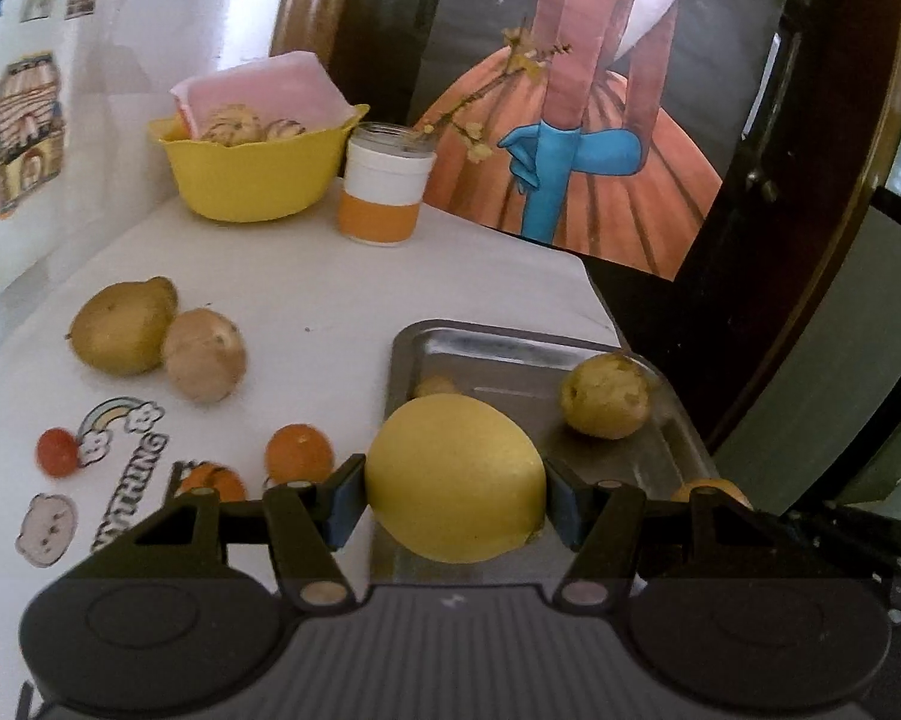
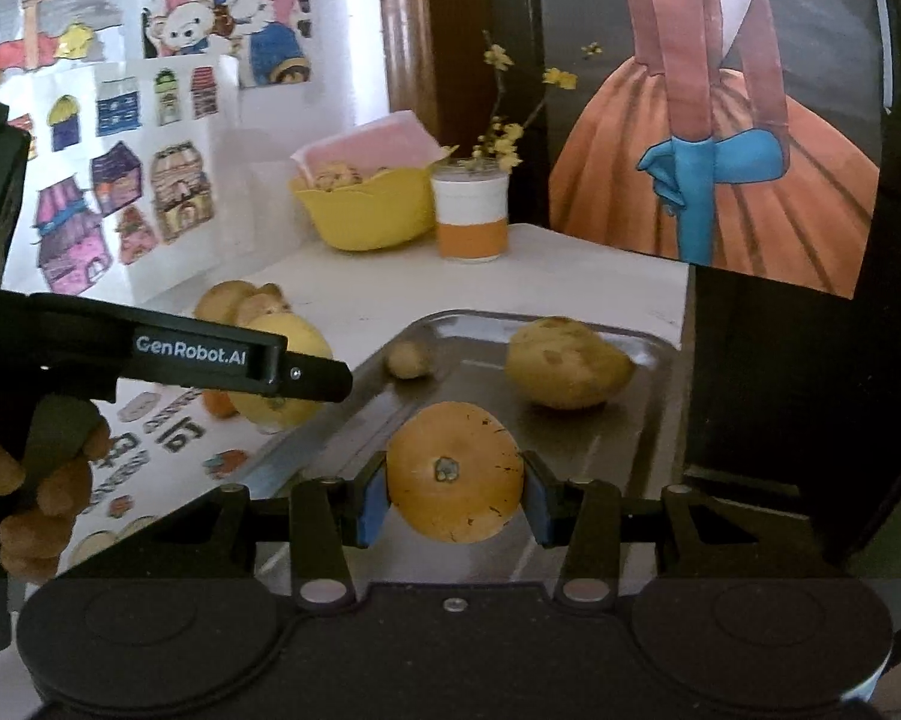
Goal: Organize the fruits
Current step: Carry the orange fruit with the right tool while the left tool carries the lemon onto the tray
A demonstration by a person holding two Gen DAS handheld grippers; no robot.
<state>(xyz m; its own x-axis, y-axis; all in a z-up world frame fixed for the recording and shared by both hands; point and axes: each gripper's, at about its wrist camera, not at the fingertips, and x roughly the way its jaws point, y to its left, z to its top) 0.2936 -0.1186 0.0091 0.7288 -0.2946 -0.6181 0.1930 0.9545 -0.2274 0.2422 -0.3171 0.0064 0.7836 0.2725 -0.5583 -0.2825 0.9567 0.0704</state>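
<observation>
One white table (image 1: 306,276) carries a metal tray (image 1: 684,450) at its right edge. Left gripper (image 1: 453,495) jaws pinch a big yellow lemon (image 1: 453,477) over the tray's near-left rim. Right gripper (image 2: 455,495) jaws pinch an orange (image 2: 455,471) above the tray (image 2: 654,420), where a pear (image 2: 564,363) lies farther back.

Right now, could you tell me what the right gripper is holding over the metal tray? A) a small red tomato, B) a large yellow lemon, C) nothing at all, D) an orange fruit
D: the right gripper is shut on an orange fruit, blue pads against both its sides, above the metal tray.
</observation>
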